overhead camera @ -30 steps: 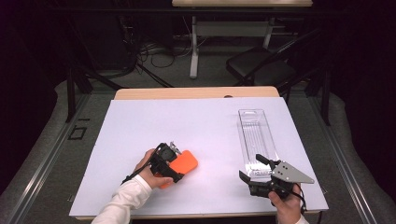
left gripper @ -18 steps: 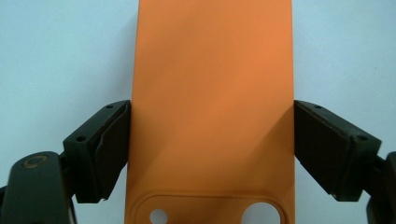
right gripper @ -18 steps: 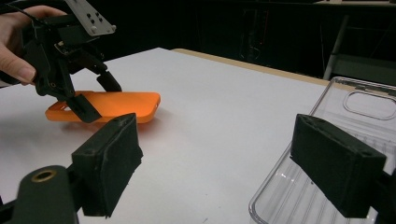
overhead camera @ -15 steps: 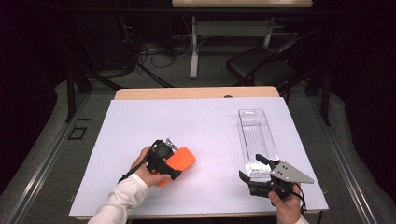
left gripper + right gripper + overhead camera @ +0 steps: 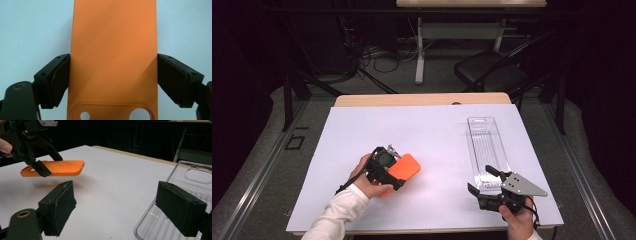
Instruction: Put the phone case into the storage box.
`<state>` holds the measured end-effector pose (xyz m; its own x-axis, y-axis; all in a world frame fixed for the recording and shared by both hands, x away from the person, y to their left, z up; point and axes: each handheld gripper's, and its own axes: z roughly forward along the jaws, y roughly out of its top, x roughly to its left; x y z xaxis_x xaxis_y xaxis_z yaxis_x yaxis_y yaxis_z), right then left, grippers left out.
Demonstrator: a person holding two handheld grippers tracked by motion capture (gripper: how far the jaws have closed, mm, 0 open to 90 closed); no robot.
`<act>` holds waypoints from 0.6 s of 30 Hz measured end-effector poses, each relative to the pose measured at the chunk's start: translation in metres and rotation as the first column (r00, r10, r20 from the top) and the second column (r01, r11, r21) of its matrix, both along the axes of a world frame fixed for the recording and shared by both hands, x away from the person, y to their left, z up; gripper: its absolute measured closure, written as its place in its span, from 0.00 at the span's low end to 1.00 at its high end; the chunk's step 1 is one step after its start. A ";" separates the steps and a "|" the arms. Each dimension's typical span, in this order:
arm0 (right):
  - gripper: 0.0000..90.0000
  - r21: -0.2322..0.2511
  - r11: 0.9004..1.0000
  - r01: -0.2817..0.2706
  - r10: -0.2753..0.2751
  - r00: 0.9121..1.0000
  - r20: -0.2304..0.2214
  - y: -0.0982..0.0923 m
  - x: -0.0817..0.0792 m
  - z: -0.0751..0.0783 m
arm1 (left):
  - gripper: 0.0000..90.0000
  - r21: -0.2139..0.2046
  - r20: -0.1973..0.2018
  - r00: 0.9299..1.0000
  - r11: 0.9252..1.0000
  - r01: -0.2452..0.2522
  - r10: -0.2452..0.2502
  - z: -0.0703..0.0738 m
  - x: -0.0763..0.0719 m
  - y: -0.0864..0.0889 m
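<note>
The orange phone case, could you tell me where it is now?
In the high view, the orange phone case sits left of centre, clamped in the left gripper above the white table cover.

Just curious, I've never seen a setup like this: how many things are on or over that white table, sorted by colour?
Orange: 1, a phone case
Clear: 1, a plastic package
Black: 2, the left gripper and right gripper
Total: 4

Black hand-held gripper (image 5: 388, 167) w/ cable, white sleeve (image 5: 337, 215); other (image 5: 482, 187) w/ grey plate, prob. screwed.
</note>
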<state>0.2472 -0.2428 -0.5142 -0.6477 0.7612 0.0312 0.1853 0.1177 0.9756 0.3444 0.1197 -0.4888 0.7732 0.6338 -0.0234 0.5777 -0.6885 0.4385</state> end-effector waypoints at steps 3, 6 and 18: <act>0.17 0.001 1.000 0.000 0.000 1.000 0.002 0.000 0.000 0.000 | 0.17 -0.002 0.000 1.000 1.000 0.008 -0.008 0.004 -0.001 -0.001; 0.17 0.002 1.000 0.001 -0.001 1.000 0.000 0.001 0.000 0.000 | 0.17 -0.008 0.008 1.000 1.000 0.013 -0.013 0.007 -0.002 -0.002; 0.17 -0.007 1.000 -0.001 0.001 1.000 -0.005 0.001 0.001 0.000 | 0.17 -0.013 0.001 0.998 0.998 0.066 -0.066 0.021 -0.005 -0.010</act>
